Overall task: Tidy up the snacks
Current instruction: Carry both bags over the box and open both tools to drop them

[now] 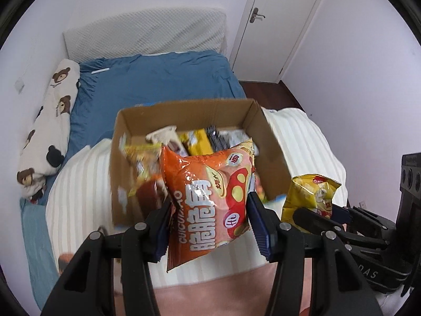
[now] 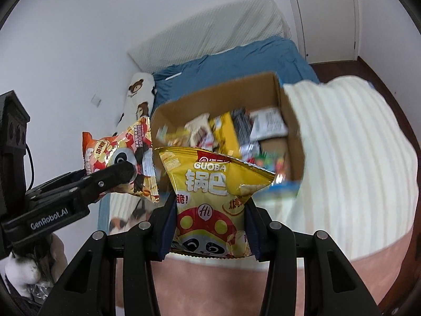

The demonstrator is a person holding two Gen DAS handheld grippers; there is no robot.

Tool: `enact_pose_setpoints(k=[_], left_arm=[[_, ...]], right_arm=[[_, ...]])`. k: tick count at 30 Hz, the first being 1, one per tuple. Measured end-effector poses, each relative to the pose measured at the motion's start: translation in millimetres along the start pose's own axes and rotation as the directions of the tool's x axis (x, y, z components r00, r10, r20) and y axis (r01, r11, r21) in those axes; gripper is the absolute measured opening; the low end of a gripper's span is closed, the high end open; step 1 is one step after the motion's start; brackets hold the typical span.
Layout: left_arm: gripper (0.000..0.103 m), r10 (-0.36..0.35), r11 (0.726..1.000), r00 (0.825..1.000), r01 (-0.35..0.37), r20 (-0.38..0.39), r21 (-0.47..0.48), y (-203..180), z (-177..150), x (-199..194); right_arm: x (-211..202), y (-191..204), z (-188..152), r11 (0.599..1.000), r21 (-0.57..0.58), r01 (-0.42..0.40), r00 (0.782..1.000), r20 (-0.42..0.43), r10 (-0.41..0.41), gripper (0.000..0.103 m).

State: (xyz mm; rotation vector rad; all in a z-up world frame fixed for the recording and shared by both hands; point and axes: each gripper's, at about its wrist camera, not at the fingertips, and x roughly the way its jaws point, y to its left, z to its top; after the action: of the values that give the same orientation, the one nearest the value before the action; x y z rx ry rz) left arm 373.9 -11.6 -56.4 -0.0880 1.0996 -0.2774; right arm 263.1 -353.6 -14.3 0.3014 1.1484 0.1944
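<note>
My left gripper (image 1: 209, 223) is shut on an orange snack bag (image 1: 210, 200) and holds it up in front of an open cardboard box (image 1: 273, 152) on the bed. The orange bag also shows in the right wrist view (image 2: 118, 158), left of centre. My right gripper (image 2: 208, 226) is shut on a yellow GUOBA snack bag (image 2: 210, 200), held in the air just before the box (image 2: 292, 121). The yellow bag (image 1: 310, 197) shows at the right in the left wrist view. The box holds several snack packets (image 1: 197, 139).
The box rests on a cream striped blanket (image 1: 302, 142) over a blue bed sheet (image 1: 158, 81). A bear-print pillow (image 1: 50, 129) lies at the left. A white door (image 1: 276, 21) and dark floor are at the back right. A pink cover (image 2: 236, 284) lies nearest.
</note>
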Motion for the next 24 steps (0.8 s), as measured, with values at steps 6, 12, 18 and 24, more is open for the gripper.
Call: enact_pose_setpoints(k=[6, 12, 18, 24], left_arm=[[0.051, -0.004, 1.0, 0.996, 0.004, -0.085, 0.002, 1.6, 61.8, 55.2], [0.052, -0.009, 0.999, 0.975, 0.0, -0.22, -0.041, 13.3, 95.1, 128.4], [0.055, 0.036, 0.993, 0.945, -0.071, -0.324, -0.097, 35.1, 100.9, 186.3], [0.089, 0.005, 0.991, 0.942, -0.05, -0.335, -0.124, 44.8, 95.4, 197.2]], right_arm=[[33.8, -14.3, 60.9, 0.998, 0.0, 0.058, 0.998, -0.029, -0.058, 0.048], [90.8, -38.1, 98.6, 0.991, 0.0, 0.131, 0.984, -0.125, -0.13, 0.048], [153.1, -67.6, 110.5, 0.975, 0.022, 0.22, 0.938, -0.278, -0.205, 0.096], [167.2, -66.2, 114.5, 0.971, -0.004, 0.239, 0.928, -0.292, -0.23, 0.097]])
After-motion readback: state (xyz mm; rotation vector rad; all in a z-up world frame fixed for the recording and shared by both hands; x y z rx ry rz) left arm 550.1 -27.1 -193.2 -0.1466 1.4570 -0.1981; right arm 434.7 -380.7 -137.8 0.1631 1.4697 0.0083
